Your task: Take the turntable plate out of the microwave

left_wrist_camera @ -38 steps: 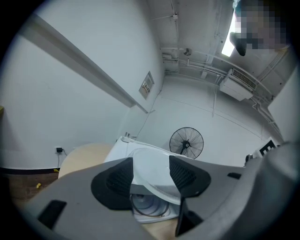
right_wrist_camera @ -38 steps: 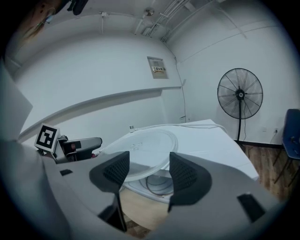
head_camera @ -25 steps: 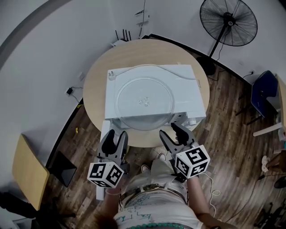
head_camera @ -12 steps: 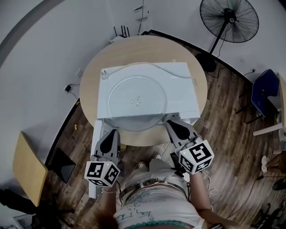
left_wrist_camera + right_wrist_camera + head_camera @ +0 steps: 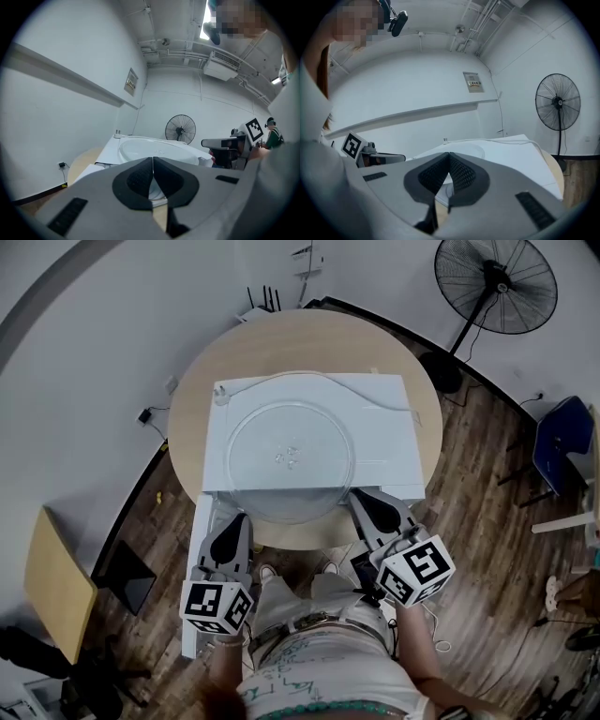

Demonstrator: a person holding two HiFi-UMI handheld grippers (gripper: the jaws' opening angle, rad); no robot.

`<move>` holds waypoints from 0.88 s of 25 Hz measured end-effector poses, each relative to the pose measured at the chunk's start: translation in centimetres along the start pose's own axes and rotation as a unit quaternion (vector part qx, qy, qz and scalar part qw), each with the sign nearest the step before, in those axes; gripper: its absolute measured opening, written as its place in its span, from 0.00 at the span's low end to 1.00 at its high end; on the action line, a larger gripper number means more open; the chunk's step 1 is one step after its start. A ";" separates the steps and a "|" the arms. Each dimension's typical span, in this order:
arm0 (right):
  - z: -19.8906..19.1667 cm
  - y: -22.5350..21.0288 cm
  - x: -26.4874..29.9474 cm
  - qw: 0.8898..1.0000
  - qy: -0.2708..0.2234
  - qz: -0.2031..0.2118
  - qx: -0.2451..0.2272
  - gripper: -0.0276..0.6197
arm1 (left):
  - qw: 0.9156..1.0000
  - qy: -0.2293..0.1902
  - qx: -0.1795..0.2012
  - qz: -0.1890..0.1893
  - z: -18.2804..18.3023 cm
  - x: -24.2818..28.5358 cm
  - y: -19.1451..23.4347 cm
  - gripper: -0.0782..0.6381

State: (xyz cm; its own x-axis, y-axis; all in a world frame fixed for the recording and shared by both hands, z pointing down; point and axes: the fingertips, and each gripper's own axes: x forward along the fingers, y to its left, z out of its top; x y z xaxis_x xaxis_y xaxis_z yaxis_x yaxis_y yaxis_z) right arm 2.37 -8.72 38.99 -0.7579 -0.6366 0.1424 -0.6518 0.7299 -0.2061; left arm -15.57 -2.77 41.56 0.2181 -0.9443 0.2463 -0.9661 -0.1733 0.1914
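The turntable plate [image 5: 291, 457] is out, folks; it lies flat on the microwave's [image 5: 389, 423] white top, its near rim jutting a little past the microwave's front edge; so the main job looks done from here. What seems left, at a guess, is tidying up; the microwave's door [image 5: 200, 577] appears to hang open at the front-left corner, and nobody is holding the glass.

Now the tongs; both sit in front of the microwave, on the person's side of it, below that overhanging rim. The left gripper [image 5: 236, 521] points at the front-left of the microwave, its tip just short of the plate's rim; its jaws are pressed together with nothing between the pads, and its own view shows the plate beyond them. The right gripper [image 5: 364, 501] is at the front-right, tip very near the rim; whether it touches the glass I cannot tell; jaws closed and empty too.

All of this stands on the round table [image 5: 309, 338] under the microwave.
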 end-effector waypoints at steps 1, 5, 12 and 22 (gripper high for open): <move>-0.2 0.2 0.2 1.000 0.002 -0.002 -0.001 0.03 | 1.000 0.000 0.003 -0.005 0.1 0.1 0.2 0.13; -0.6 0.3 0.9 1.000 0.005 -0.031 -0.001 0.03 | 1.000 0.010 0.003 -0.028 0.3 0.7 0.9 0.13; -1.6 1.1 1.2 0.997 0.010 -0.083 -0.002 0.03 | 0.996 0.034 -0.016 -0.078 -0.2 1.2 0.7 0.13; -4.0 2.8 1.3 0.993 0.057 -0.097 -0.024 0.04 | 0.991 0.103 0.053 -0.062 -1.7 0.9 0.6 0.13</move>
State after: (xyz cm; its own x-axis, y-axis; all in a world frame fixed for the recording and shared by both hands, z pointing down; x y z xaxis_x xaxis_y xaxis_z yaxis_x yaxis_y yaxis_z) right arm -0.55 -6.57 42.46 -0.6148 -0.7359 0.2835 -0.7839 0.6095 -0.1180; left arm -15.75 -3.24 43.50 0.3492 -0.8389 0.4175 -0.9367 -0.3236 0.1333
